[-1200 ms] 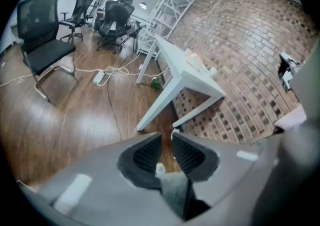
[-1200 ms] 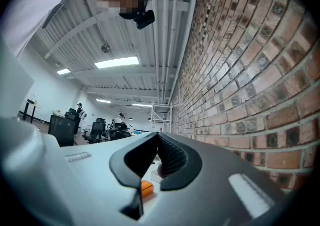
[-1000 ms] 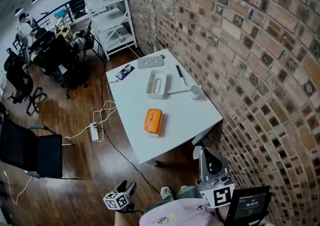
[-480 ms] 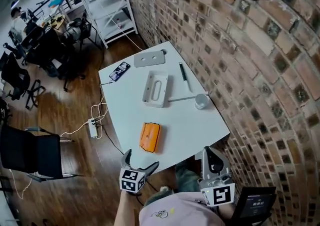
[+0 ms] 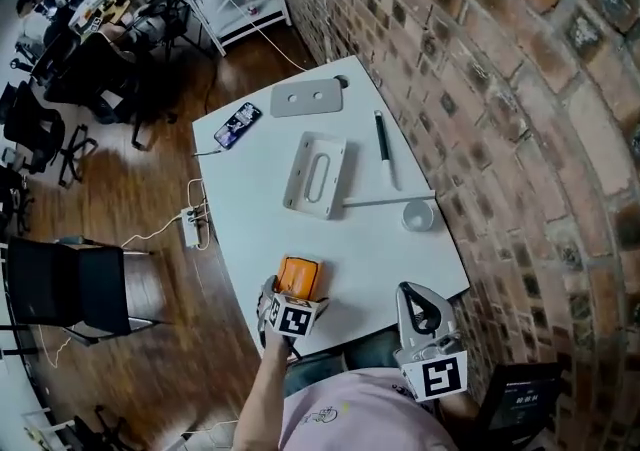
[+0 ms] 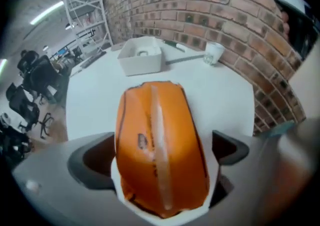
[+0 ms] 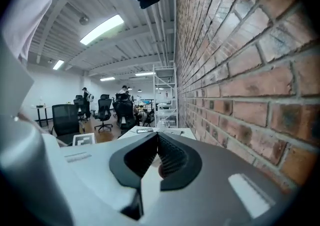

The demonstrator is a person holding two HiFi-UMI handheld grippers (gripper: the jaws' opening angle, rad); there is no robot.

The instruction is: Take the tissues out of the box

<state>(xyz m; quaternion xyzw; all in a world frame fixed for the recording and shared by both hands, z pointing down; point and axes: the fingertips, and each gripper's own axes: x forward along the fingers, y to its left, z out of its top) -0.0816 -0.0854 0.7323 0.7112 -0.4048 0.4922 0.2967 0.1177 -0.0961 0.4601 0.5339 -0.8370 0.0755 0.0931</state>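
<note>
An orange soft tissue pack [image 5: 299, 276] lies near the front edge of the white table [image 5: 250, 209]. In the left gripper view the tissue pack [image 6: 160, 140] fills the middle, its seam running lengthwise. My left gripper [image 5: 296, 297] is at the pack's near end with its jaws opening. The pack sits between the dark fingers [image 6: 92, 162], with a gap on each side. My right gripper [image 5: 418, 301] is held off the table's front right corner, shut and empty. Its ribbed pads meet in the right gripper view [image 7: 157, 150].
On the table stand a white tray [image 5: 316, 175], a grey plate [image 5: 308, 97], a phone [image 5: 238, 125], a pen [image 5: 381, 149] and a white cup [image 5: 417, 215]. A brick wall [image 5: 500, 89] borders the right. A power strip [image 5: 190, 229] and a black chair [image 5: 70, 284] are on the floor to the left.
My left gripper has come up from beside my body onto the table, and its jaws have spread wide around the orange pack. The right gripper stays shut in place.
</note>
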